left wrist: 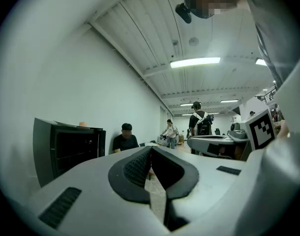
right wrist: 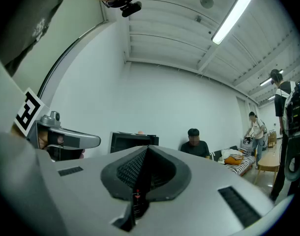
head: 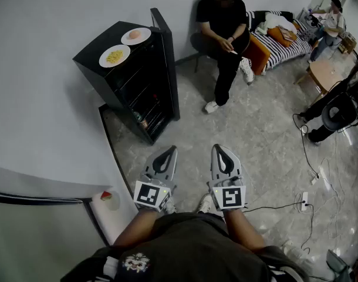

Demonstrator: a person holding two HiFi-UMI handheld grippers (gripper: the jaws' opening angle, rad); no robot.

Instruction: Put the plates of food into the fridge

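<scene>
Plate of yellow food (head: 114, 56) and plate of pink food (head: 135, 36) sit atop the fridge (head: 92, 60) in the head view, well apart from the left gripper (head: 166, 153) and right gripper (head: 222, 150). The left gripper view shows its fingers together, empty. The right gripper view shows the same. I'd step closer, open the fingers and lift one rim level.

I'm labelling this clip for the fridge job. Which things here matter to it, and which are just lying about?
For the job:
black fridge, door open
plate of yellow food on its top
plate of orange food beside it
left gripper and right gripper, both shut, empty

Lying about:
striped sofa
wooden table
power strip on the floor
</scene>
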